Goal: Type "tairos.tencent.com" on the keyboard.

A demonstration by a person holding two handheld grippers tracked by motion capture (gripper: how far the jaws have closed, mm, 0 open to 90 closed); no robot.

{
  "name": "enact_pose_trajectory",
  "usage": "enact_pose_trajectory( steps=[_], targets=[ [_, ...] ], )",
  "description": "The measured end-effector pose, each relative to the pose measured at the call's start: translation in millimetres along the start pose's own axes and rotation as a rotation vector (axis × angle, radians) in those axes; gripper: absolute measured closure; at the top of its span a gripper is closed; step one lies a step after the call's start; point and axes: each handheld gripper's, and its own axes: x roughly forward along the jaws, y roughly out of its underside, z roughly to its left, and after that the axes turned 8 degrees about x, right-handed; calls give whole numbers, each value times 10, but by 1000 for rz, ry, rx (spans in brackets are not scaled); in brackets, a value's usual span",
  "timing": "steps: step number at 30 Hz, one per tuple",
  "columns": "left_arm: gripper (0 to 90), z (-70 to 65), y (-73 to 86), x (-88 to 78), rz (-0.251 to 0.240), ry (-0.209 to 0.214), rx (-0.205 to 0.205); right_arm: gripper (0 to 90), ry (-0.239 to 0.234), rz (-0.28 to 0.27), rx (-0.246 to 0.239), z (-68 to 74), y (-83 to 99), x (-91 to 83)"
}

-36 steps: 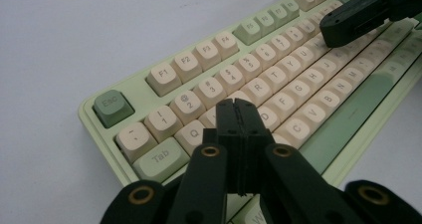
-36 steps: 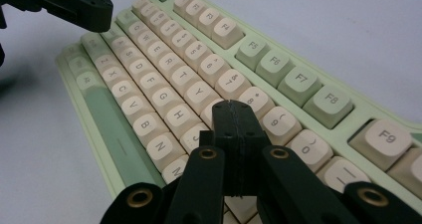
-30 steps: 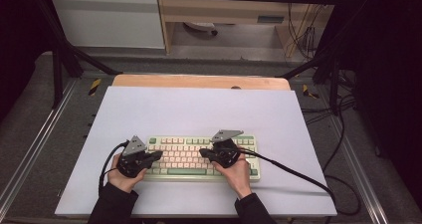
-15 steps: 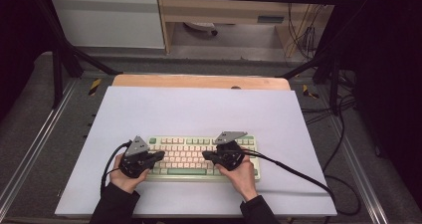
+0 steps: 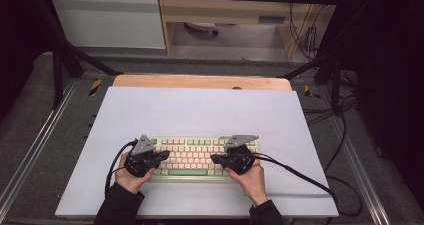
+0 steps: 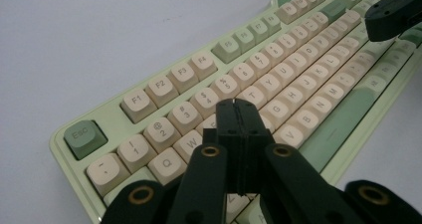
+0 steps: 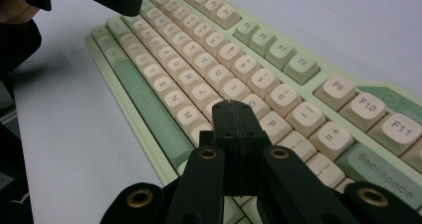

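With both my left jaws (image 6: 238, 104) and right jaws (image 7: 233, 105) pressed together over the keyboard (image 5: 192, 156), their blunt tips could strike two keys at once

A lab recording bay — black frame struts (image 5: 60, 60) ring a white-topped table (image 5: 200, 110), loose cables (image 5: 345, 150) trail at three o'clock, and pale cabinets (image 5: 110, 20) stand at twelve o'clock.
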Motion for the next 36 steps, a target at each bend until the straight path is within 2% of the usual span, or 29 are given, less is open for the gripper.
enact_pose_trajectory(
  steps=[9, 26, 36],
  targets=[
    [900, 9, -72, 71, 4, -3, -2, 900, -1, 4, -7, -8, 40, -25],
    [900, -33, -94, 364, 46, -4, 3, 900, -5, 4, -11, 6, 60, -51],
    [900, -50, -82, 401, 52, -5, 12, 900, -7, 1, -13, 7, 61, -50]
  ],
)
